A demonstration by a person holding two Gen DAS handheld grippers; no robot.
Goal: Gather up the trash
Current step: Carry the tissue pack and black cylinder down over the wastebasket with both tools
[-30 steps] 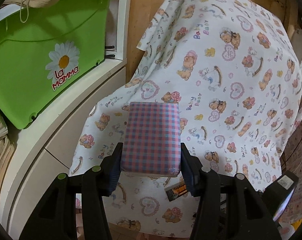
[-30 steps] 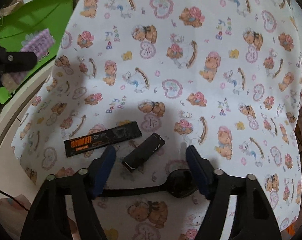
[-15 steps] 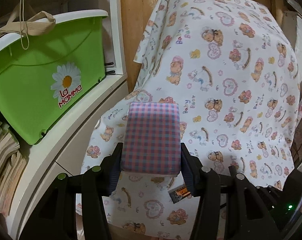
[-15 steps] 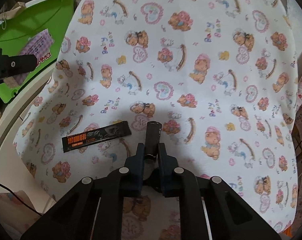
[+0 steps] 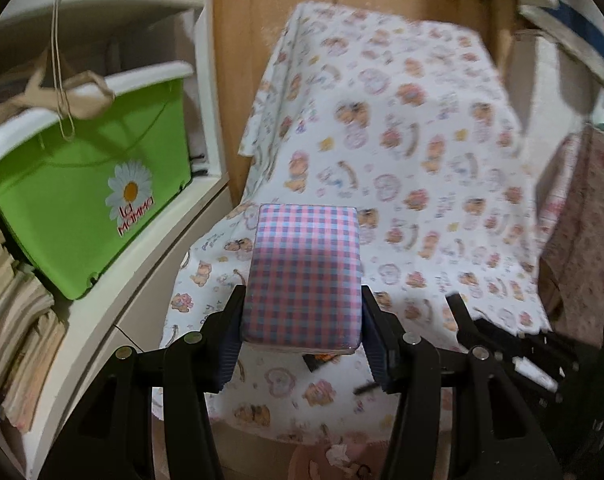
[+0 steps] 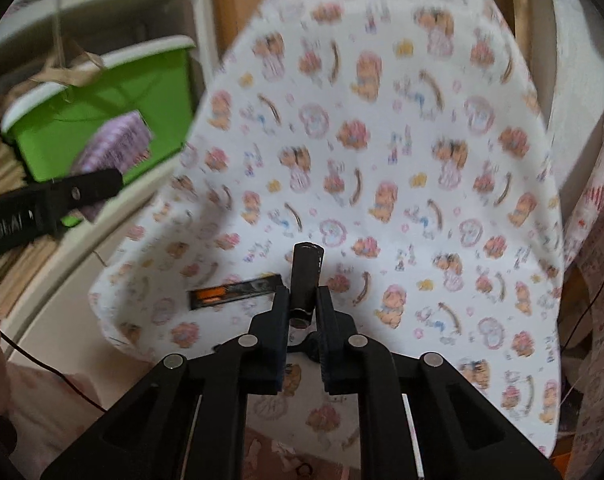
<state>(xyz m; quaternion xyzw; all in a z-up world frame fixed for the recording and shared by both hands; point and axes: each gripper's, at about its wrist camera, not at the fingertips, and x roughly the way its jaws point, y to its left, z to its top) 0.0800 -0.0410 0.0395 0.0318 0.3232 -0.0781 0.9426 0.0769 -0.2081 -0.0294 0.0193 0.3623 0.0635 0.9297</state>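
Note:
My left gripper is shut on a pink-and-blue checked tissue pack, held above the table's left edge. The same pack shows in the right wrist view in front of the green bin. My right gripper is shut on a small black tube that sticks out forward, lifted off the bear-print tablecloth. A black sachet with orange print lies flat on the cloth just left of my right fingers; in the left wrist view the sachet peeks out below the pack.
A green bin with a daisy logo stands on a white shelf left of the table, a beige strap over its rim. Stacked papers fill the shelf below. A wooden door is behind, patterned fabric to the right.
My right gripper closed on the black tube and lifted it off the cloth. My left gripper rose and swung towards the green bin with the checked pack still held.

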